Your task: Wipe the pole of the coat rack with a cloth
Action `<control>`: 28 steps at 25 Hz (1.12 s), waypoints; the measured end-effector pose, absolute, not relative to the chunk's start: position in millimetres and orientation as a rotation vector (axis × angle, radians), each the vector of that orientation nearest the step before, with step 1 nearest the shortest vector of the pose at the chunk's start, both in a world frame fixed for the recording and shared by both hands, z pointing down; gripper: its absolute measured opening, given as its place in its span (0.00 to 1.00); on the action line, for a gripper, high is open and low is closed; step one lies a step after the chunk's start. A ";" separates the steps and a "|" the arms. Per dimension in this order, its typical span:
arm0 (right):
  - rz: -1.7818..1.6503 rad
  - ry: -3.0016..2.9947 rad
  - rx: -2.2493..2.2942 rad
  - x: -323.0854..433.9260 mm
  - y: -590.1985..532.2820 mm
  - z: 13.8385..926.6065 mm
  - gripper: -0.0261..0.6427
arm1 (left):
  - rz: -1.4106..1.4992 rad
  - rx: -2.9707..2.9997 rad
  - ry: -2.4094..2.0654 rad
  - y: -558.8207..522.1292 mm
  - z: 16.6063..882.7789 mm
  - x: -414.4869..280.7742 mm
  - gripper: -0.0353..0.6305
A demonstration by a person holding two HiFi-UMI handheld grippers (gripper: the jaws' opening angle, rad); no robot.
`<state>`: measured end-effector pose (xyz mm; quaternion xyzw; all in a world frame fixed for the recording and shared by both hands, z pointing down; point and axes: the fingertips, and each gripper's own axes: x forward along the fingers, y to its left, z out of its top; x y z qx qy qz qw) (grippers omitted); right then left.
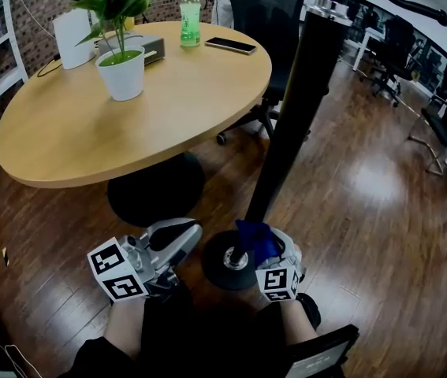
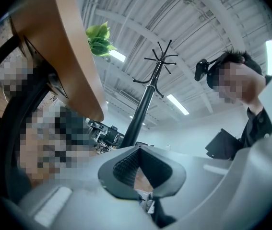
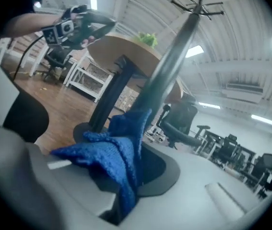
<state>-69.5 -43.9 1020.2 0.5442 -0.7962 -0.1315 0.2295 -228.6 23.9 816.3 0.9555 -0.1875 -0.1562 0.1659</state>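
One black coat rack pole [image 1: 298, 101] rises from a round base [image 1: 221, 262] on the wood floor. One blue cloth [image 1: 256, 239] sits against the pole's lowest part, just above the base, clamped in the jaws of the right gripper [image 1: 274, 250]. The left gripper [image 1: 182, 231] hangs just left of the base, jaws narrowly apart with nothing between them. Behind stands one round wooden table [image 1: 184, 93] carrying one potted plant [image 1: 121, 71], one green bottle [image 1: 190, 16] and one phone [image 1: 230, 45]
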 end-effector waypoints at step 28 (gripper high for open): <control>-1.376 -2.491 2.092 -47.9 -38.8 555.8 0.07 | -0.543 2.810 -0.593 36.4 762.0 -252.5 0.04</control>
